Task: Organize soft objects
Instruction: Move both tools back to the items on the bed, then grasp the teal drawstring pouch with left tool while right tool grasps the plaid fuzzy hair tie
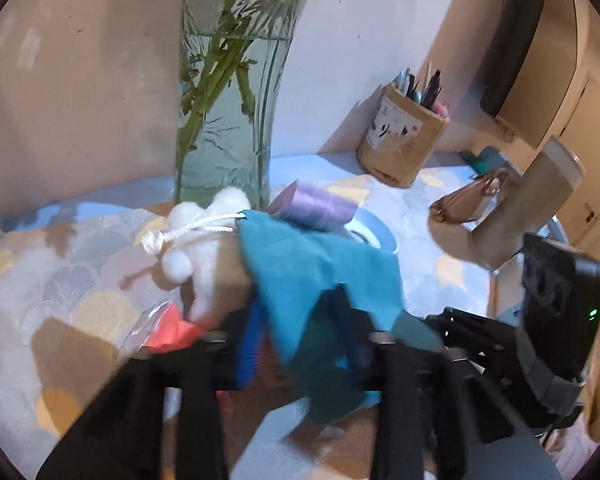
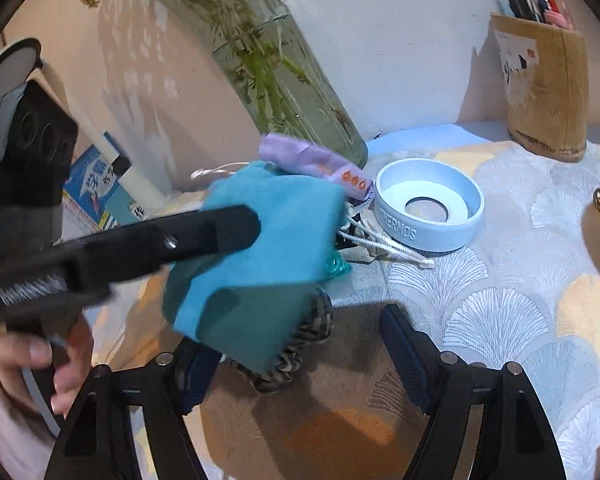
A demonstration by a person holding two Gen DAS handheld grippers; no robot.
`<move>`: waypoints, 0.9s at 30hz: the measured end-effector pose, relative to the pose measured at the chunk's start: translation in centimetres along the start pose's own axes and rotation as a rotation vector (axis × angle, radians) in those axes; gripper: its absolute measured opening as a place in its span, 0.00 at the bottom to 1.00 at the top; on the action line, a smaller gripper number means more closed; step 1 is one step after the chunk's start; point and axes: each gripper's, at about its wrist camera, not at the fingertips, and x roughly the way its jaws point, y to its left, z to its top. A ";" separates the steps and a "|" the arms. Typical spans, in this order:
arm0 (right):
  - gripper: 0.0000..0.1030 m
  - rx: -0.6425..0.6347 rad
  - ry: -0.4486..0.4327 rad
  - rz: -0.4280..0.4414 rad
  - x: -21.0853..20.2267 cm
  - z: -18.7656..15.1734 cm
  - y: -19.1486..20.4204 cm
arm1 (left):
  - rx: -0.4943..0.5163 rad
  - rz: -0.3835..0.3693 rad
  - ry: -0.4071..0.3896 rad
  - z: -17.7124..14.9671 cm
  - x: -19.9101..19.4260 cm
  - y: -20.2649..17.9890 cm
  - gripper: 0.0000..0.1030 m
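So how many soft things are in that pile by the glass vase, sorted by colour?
teal cloth: 1
white fluffy toy: 1
lilac pouch: 1
red-orange item in clear wrap: 1
grey-brown braided piece: 1
Total: 5 that can be seen; the cloth may hide more.

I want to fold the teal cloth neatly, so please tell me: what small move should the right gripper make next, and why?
Probably close the right gripper on the lower corner of the teal cloth. The left gripper pinches the cloth higher up, while the right jaws stand open with that corner hanging by one finger. Two grips would let it spread.
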 end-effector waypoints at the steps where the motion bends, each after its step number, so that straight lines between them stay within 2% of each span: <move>1: 0.40 0.004 -0.008 -0.008 -0.2 -0.2 -0.1 | -0.018 -0.020 0.004 -0.3 -0.1 0.1 0.17; 2: 0.10 0.017 -0.003 -0.008 -0.4 -0.4 -0.3 | -0.035 -0.039 0.000 -0.4 -0.2 0.0 0.16; 4: 0.09 0.060 -0.004 -0.034 -0.7 -1.0 -0.9 | -0.032 -0.038 -0.017 -0.9 -0.8 -0.8 0.14; 7: 0.08 0.111 -0.077 -0.093 -2.5 -1.1 -1.1 | 0.012 -0.021 -0.038 -1.9 -2.1 -2.8 0.13; 11: 0.07 0.174 -0.126 -0.212 -6.1 -3.1 -1.9 | 0.005 -0.040 -0.068 -3.9 -4.5 -4.6 0.13; 15: 0.07 0.262 -0.163 -0.207 -10.4 -5.1 -3.4 | 0.017 -0.129 -0.016 -6.8 -6.1 -6.0 0.13; 18: 0.07 0.248 -0.171 -0.235 -12.8 -6.3 -3.5 | 0.042 -0.087 0.031 -9.7 -5.9 -6.8 0.16; 20: 0.07 0.236 -0.187 -0.285 -14.1 -7.0 -3.4 | -0.003 -0.065 0.061 -11.5 -5.1 -6.5 0.17; 22: 0.07 0.234 -0.208 -0.322 -15.0 -7.6 -3.8 | -0.037 -0.021 0.085 -12.6 -4.3 -6.3 0.30; 24: 0.07 0.240 -0.213 -0.326 -15.2 -8.2 -4.4 | -0.058 -0.016 0.102 -12.9 -3.6 -6.6 0.32; 26: 0.07 0.242 -0.225 -0.299 -15.0 -8.9 -4.6 | -0.079 -0.035 0.107 -12.9 -3.3 -7.4 0.48; 27: 0.07 0.246 -0.226 -0.285 -14.7 -9.4 -4.9 | -0.083 -0.042 0.097 -12.9 -3.1 -8.0 0.69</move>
